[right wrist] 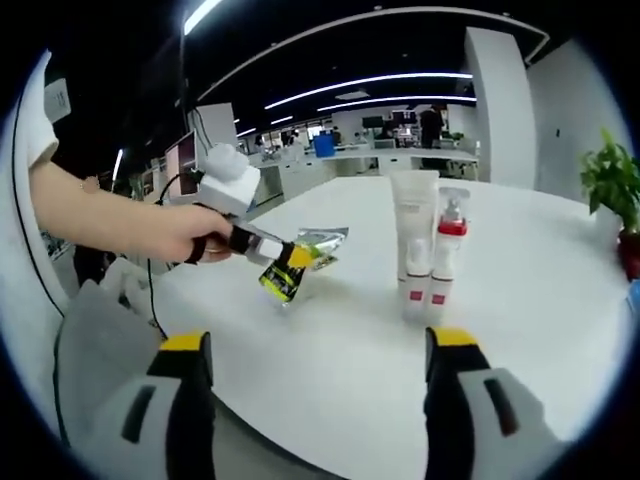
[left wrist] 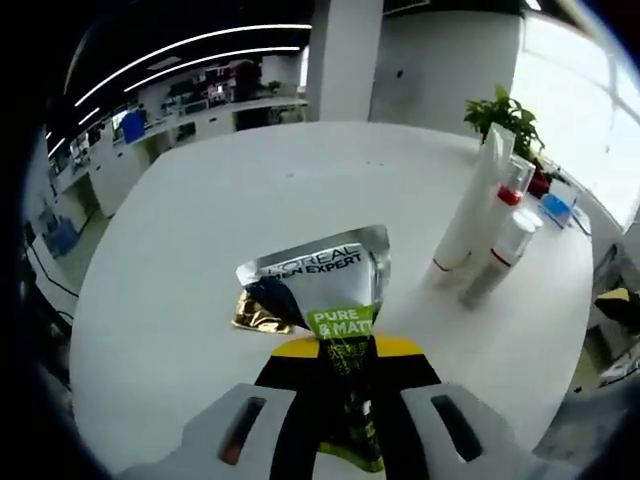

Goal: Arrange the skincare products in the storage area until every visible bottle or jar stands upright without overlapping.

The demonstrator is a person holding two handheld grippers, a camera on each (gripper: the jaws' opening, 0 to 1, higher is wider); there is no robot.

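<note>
My left gripper (left wrist: pixel 345 350) is shut on a silver and green L'Oreal tube (left wrist: pixel 330 285), whose flat crimped end points away from me over the white table (left wrist: pixel 200 230). A gold foil piece (left wrist: pixel 256 315) shows just under that end. To the right stand a tall white tube (left wrist: pixel 472 205) and pump bottles with red collars (left wrist: pixel 505 250), close together. In the right gripper view a hand (right wrist: pixel 170 235) holds the left gripper (right wrist: pixel 283 266) with the tube (right wrist: pixel 320 240) low over the table, left of the white tube (right wrist: pixel 413 220) and pump bottle (right wrist: pixel 450 250). My right gripper (right wrist: pixel 318 345) is open and holds nothing.
A potted plant (left wrist: pixel 505 115) and a blue item (left wrist: pixel 555 208) sit near the table's far right edge; the plant (right wrist: pixel 612 180) also appears in the right gripper view. Bare white tabletop lies between the held tube and the standing bottles. Office desks (right wrist: pixel 330 160) fill the background.
</note>
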